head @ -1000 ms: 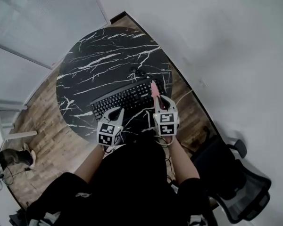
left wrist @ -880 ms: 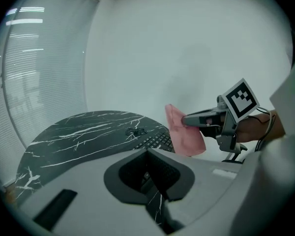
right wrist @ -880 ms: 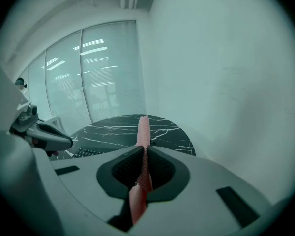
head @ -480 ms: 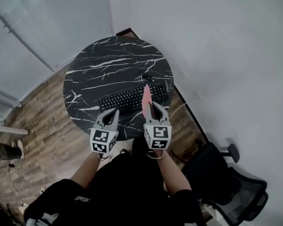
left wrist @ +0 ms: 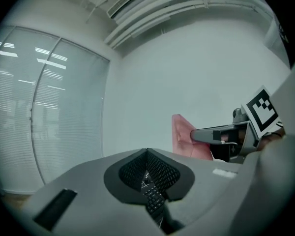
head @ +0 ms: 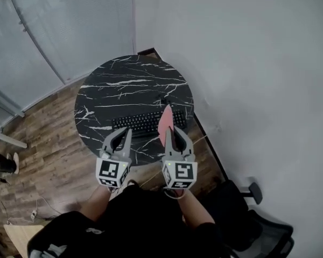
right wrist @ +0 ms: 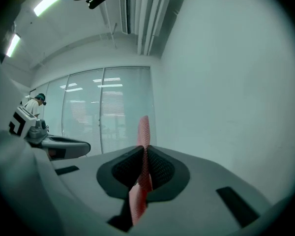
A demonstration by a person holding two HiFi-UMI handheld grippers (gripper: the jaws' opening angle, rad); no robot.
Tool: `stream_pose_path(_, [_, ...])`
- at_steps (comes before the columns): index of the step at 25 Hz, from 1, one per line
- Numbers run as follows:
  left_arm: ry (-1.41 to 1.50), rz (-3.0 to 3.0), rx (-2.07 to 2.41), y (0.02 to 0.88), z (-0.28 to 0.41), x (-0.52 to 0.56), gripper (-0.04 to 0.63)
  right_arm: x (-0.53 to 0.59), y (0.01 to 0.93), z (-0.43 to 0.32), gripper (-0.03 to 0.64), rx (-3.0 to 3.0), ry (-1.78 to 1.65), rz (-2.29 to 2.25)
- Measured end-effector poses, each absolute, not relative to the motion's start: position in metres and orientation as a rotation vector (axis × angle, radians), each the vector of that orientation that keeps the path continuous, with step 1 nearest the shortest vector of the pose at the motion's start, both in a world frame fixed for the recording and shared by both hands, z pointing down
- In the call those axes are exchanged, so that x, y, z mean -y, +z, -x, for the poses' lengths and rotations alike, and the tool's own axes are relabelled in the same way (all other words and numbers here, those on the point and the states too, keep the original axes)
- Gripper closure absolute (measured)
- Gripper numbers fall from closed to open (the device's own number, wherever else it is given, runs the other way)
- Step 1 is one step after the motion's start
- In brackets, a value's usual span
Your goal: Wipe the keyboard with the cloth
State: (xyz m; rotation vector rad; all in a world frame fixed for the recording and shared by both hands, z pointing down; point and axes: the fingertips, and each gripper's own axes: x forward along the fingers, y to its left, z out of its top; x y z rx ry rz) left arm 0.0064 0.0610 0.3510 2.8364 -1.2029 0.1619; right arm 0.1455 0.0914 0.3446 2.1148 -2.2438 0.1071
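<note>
A black keyboard (head: 145, 122) lies on the near right part of a round black marble table (head: 124, 87). My right gripper (head: 170, 131) is held up in the air over the table's near edge, shut on a pink cloth (head: 164, 121) that sticks up past its tips. In the right gripper view the cloth (right wrist: 143, 127) stands pinched between the pads. To its left, at about the same height, my left gripper (head: 120, 135) has its pads together and nothing between them. A strip of the keyboard (left wrist: 152, 200) shows below its tips.
A dark cable (head: 164, 98) lies on the table behind the keyboard. A black office chair (head: 258, 219) stands at the lower right. A white wall (head: 247, 63) runs close along the right, glass partitions (head: 54, 26) at the back left, and wood floor (head: 48, 149) surrounds the table.
Both grippers have come up off the table and back toward the person, the right one carrying the cloth away from the keyboard. The head camera has pulled back, so the table looks smaller.
</note>
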Motion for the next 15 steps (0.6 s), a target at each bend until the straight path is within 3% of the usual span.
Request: stream_pose_path(15, [0.053,-2.831,1.268,0.308,-0.061,-0.124,0.597,-0.154,0.284,-0.185,0.607,2.329,-0.051,-2.082])
